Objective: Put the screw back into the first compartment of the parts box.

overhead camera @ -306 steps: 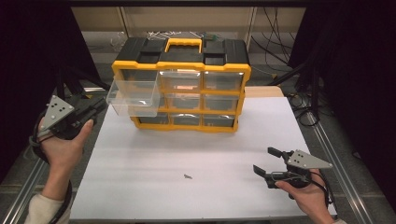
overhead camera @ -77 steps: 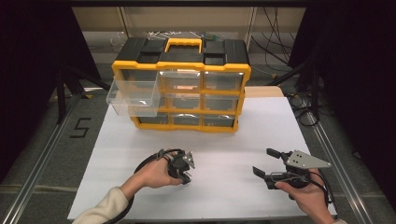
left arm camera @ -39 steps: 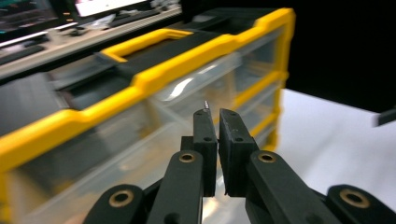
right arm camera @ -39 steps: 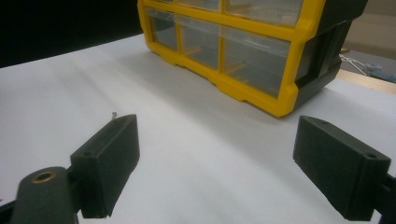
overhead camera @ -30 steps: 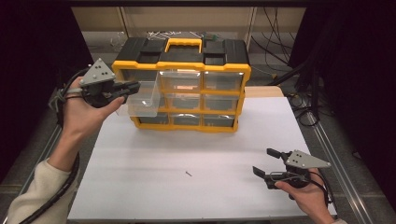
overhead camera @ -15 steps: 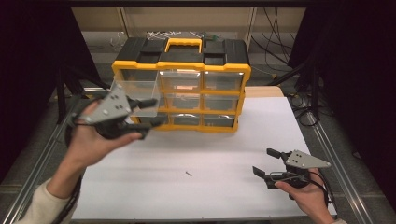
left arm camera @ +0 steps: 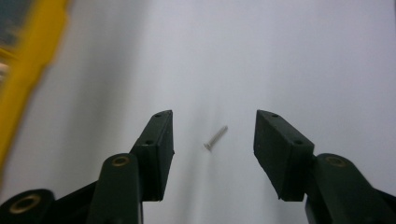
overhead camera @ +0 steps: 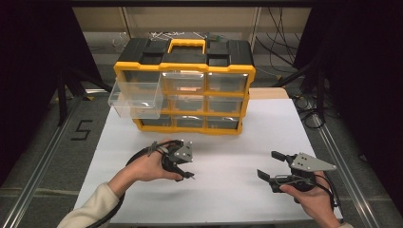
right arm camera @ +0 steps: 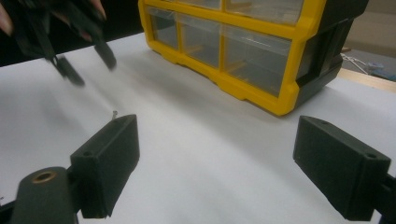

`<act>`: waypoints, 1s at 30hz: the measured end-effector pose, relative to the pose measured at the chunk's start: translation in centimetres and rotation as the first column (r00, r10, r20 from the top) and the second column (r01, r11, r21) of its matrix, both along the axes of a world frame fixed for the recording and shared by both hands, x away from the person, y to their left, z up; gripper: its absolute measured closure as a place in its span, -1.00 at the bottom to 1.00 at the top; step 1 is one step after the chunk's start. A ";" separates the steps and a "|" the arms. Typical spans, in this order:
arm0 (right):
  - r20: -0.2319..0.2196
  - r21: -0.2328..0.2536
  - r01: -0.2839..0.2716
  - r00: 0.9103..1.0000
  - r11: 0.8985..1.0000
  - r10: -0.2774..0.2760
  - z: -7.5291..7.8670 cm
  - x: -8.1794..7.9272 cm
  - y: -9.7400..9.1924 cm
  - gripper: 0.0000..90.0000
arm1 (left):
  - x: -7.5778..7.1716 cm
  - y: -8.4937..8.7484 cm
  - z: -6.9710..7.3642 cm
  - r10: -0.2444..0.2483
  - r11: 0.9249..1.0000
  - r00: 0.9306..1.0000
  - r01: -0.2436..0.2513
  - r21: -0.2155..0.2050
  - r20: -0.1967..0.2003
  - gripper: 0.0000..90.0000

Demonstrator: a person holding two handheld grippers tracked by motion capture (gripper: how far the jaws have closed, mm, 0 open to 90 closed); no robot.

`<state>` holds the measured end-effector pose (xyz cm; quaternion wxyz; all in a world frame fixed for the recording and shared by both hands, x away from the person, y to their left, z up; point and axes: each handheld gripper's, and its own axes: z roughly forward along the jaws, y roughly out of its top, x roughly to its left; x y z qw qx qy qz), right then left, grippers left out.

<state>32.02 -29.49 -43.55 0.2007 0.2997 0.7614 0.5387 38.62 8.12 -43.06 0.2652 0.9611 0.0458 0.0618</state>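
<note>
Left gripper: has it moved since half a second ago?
Yes. The left gripper has dropped from beside the yellow organizer toward the near edge, jaws open over the small screw.

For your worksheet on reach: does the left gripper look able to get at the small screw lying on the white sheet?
Probably yes: the left gripper hangs over the screw, jaws open to either side of it, with bare white sheet around and nothing between.

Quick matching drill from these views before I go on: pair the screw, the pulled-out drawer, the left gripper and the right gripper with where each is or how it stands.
1 screw
2 clear drawer
3 left gripper
4 right gripper

A pulled out at the organizer's top left
B open, off to the right on the white sheet
C lying flat on the sheet
D open, poised over the screw

Pairs: 1-C, 2-A, 3-D, 4-B
</note>
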 end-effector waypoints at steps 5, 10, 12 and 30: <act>-0.023 0.019 -0.010 1.000 1.000 0.010 -0.1 0.0 0.1 -0.66 | 0.8 -0.7 -1.7 -0.039 0.998 0.999 0.041 0.041 -0.035 0.04; -0.001 0.001 -0.003 1.000 1.000 0.003 0.0 0.0 0.0 -0.66 | 1.1 -1.4 -2.7 -0.056 0.996 0.996 0.060 0.068 -0.069 0.06; -0.002 0.000 -0.004 1.000 1.000 0.004 0.0 0.0 0.0 -0.66 | 1.2 -1.6 -3.0 -0.061 0.994 0.995 0.068 0.085 -0.085 0.07; -0.021 0.017 -0.013 1.000 1.000 0.013 -0.1 0.0 0.1 -0.66 | 0.6 -2.8 -3.0 -0.021 0.972 0.990 0.053 0.230 -0.138 0.71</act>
